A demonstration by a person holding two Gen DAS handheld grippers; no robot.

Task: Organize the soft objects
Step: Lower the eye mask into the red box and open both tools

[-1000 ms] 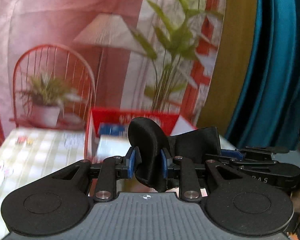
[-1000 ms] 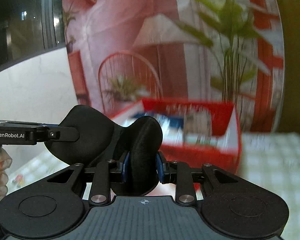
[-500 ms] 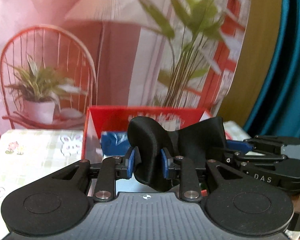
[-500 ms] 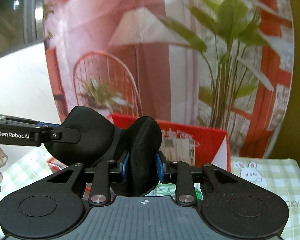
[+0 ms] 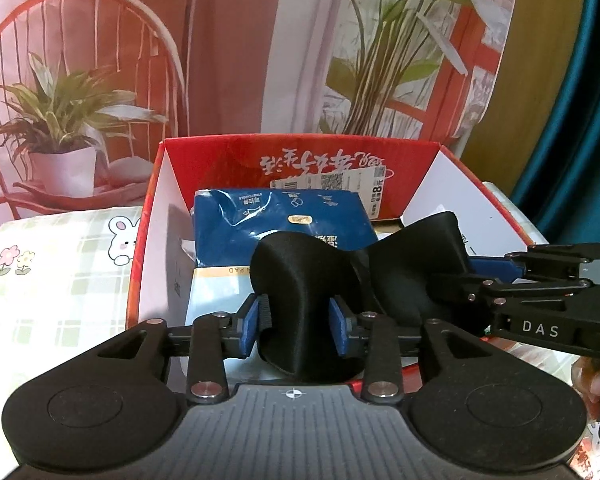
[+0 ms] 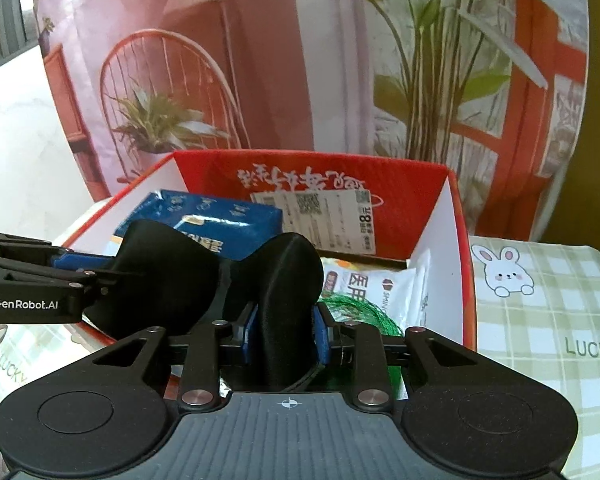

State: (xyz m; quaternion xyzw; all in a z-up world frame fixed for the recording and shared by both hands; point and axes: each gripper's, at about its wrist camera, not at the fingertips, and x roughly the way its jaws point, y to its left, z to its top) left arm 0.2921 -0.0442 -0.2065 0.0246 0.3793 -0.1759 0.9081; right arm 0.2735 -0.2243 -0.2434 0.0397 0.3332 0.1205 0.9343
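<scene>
1. Backdrop w/ a printed chair and plants hangs behind a table covered in a green check cloth w/ bunnies. A red box sits open on it, already holding a blue pack and, on its right side, a white packet and green netting.
2. The black eye mask hangs over the box, near its front edge, stretched between both tools – prob. so it goes in flat, not bunched.
3. Left gripper: fingers narrow w/ one cup of the mask between them, jaws opening; a gap shows by the left pad, so release looks underway.
4. Right gripper: fingers narrow, pinching the other cup.
5. Both tools tilt down toward the box – placing step, nearly done.
</scene>
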